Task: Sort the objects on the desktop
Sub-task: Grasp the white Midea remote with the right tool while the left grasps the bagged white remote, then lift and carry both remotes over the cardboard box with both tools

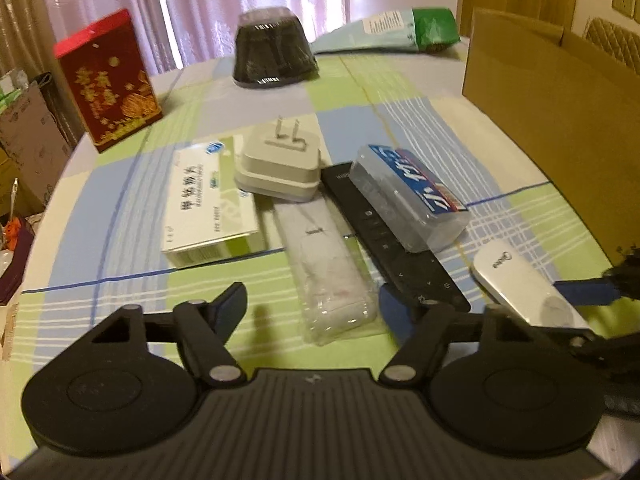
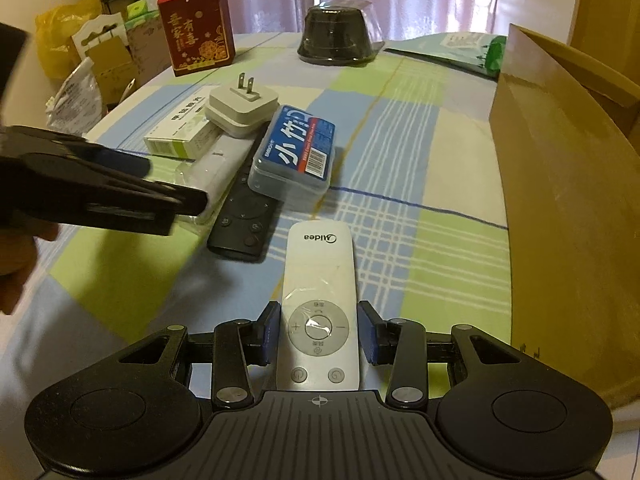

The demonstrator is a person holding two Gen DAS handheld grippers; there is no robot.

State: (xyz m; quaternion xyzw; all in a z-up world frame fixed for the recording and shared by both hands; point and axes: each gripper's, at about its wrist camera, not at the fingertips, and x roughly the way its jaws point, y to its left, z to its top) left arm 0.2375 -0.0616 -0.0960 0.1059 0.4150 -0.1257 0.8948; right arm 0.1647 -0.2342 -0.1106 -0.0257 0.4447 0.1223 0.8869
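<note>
At lower centre, the right gripper (image 2: pixel 319 332) is straddling the white remote (image 2: pixel 319 304), fingers spread, pads apart from it. The left gripper (image 1: pixel 314 304) is hovering wide open. Beyond, the black remote (image 2: pixel 244 216) is lying under a clear box (image 2: pixel 296 152).

Black remote (image 2: pixel 244 216): far end hidden under the clear plastic case (image 2: pixel 294 156).
White remote (image 2: pixel 318 308): near end cut off by the right gripper's body in the right wrist view.
Wrapped white item (image 1: pixel 330 276): far end hidden under the plug adapter (image 1: pixel 280 164); what it is cannot be told.
Cardboard box (image 2: pixel 560 184): right side runs off the picture's edge.
Medicine box (image 1: pixel 208 208): print blurred.
</note>
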